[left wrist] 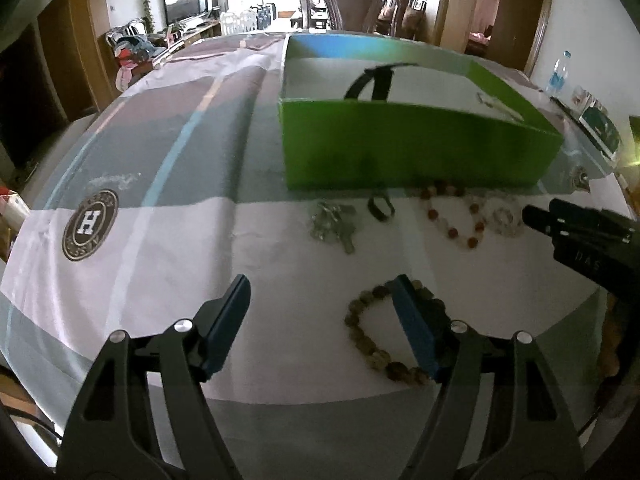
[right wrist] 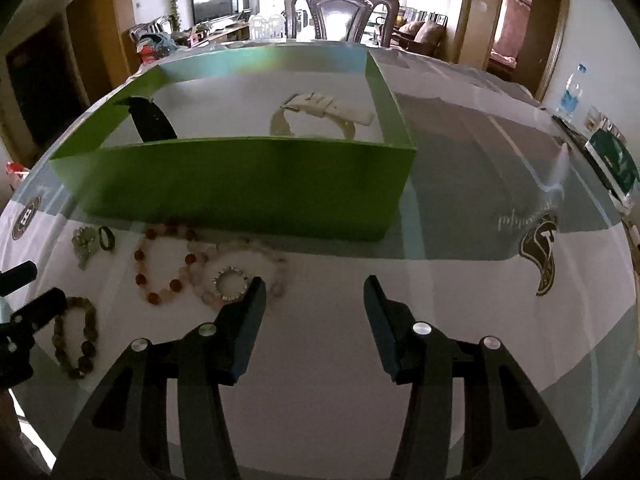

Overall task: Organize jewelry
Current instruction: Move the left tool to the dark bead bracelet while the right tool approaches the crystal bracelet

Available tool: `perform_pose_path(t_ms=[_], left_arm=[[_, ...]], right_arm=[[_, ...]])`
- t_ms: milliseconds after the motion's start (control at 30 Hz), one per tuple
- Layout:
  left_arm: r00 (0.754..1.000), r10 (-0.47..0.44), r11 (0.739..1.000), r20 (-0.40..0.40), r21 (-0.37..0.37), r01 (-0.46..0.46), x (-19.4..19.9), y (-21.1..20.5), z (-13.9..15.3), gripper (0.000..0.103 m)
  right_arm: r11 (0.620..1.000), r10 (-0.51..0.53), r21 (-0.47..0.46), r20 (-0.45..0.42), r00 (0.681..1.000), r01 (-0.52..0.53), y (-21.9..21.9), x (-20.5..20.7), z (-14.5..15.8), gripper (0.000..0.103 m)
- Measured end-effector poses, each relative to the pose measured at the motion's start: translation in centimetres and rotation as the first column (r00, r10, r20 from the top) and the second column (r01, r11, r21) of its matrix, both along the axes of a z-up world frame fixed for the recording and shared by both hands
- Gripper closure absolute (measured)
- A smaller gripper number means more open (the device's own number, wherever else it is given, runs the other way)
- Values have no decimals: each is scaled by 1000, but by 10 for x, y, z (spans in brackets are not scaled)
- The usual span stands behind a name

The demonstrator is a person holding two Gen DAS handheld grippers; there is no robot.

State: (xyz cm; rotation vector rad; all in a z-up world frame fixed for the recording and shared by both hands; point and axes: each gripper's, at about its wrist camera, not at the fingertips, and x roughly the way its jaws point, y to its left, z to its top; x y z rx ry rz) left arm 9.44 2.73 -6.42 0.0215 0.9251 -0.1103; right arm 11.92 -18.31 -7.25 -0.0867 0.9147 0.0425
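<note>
Left gripper [left wrist: 322, 294], fingers apart, hovers level over a brown wooden-bead bracelet [left wrist: 366, 336]; right gripper [right wrist: 314, 294], fingers apart, faces the green cardboard box [right wrist: 240, 184] at 12 o'clock.

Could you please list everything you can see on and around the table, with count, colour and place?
box: one, green, open, on the tablecloth behind the jewelry
black strap: one, inside the box, left part
cream watch band: one, inside the box, right part
brown bead bracelet: one, nearest the left hand-held gripper
red and pale bead bracelet: one, before the box
pale bead bracelet: one, beside it
silver ring-shaped piece: one, inside the pale bracelet
silver pendant: one, before the box
black ring: one, beside the pendant
tablecloth: one, white, grey, blue stripes
chair: one, dark, behind the table
bottle: one, blue label, far right
left hand-held gripper: open
right hand-held gripper: open
</note>
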Motion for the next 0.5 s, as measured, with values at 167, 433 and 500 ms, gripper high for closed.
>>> perform_pose_path(t_ms=[167, 433, 500], left_arm=[[1000, -8, 1000, -3, 9, 8, -4, -5, -5, 27], [1000, -16, 999, -13, 38, 17, -11, -15, -14, 26], [1000, -18, 999, -12, 37, 18, -13, -16, -14, 25]], right_arm=[[999, 47, -14, -33, 998, -47, -1, -17, -7, 52], [1000, 16, 25, 37, 999, -17, 1, -6, 12, 52], [999, -11, -31, 15, 1000, 11, 7, 10, 5, 52]])
